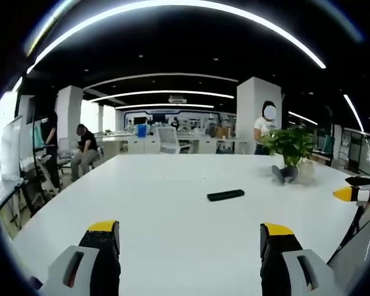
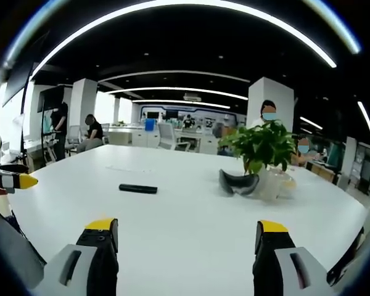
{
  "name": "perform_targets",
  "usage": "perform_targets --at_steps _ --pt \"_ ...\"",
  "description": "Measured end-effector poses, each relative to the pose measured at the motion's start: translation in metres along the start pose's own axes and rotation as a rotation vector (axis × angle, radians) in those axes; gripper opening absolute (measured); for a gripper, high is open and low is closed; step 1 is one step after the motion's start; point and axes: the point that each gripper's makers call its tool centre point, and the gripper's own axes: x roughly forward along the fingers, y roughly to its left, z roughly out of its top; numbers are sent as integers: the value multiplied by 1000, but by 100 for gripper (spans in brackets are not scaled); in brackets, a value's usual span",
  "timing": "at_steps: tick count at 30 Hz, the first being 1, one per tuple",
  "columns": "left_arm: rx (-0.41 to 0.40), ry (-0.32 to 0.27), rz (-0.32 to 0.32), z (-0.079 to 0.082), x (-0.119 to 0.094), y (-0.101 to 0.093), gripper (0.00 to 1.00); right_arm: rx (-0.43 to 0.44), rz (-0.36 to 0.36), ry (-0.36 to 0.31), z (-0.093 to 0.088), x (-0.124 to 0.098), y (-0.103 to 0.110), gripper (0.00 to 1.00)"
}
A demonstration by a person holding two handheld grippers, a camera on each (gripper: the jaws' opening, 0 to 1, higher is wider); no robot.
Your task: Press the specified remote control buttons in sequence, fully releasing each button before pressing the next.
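Bright curved ceiling light strips [image 1: 172, 6], soft glare on white table [image 1: 172, 203], fisheye bending at edges, distant office slightly blurred.

You have one remote control [image 1: 225, 195] on one white table [image 1: 172, 185]. One potted plant [image 2: 262, 148] stands there too (beside one dark goggle-like item [image 2: 237, 183]).

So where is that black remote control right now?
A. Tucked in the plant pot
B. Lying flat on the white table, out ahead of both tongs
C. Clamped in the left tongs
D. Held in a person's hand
B: the remote control lies flat on the white table, apart from the open left tongs and the open right tongs, and off to the side of the potted plant.
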Motion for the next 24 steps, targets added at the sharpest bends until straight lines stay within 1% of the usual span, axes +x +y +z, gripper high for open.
perform_targets --at_steps 5,10,11,13,16,20,24 --pt "4 0 0 2 0 -1 98 -5 7 6 -1 0 2 91" --pt "16 7 21 2 -1 2 98 2 6 9 -2 1 1 90" --pt "18 3 27 3 0 6 97 2 5 9 -2 1 1 90" --pt "18 -23 40 8 -1 10 96 2 5 12 -2 1 1 90" --pt "6 -21 24 9 1 7 96 -2 11 15 -3 1 2 89" --pt "24 -17 29 11 2 8 96 -5 13 17 -3 1 3 89" --pt "44 -16 17 19 6 7 96 7 4 9 -1 0 0 88"
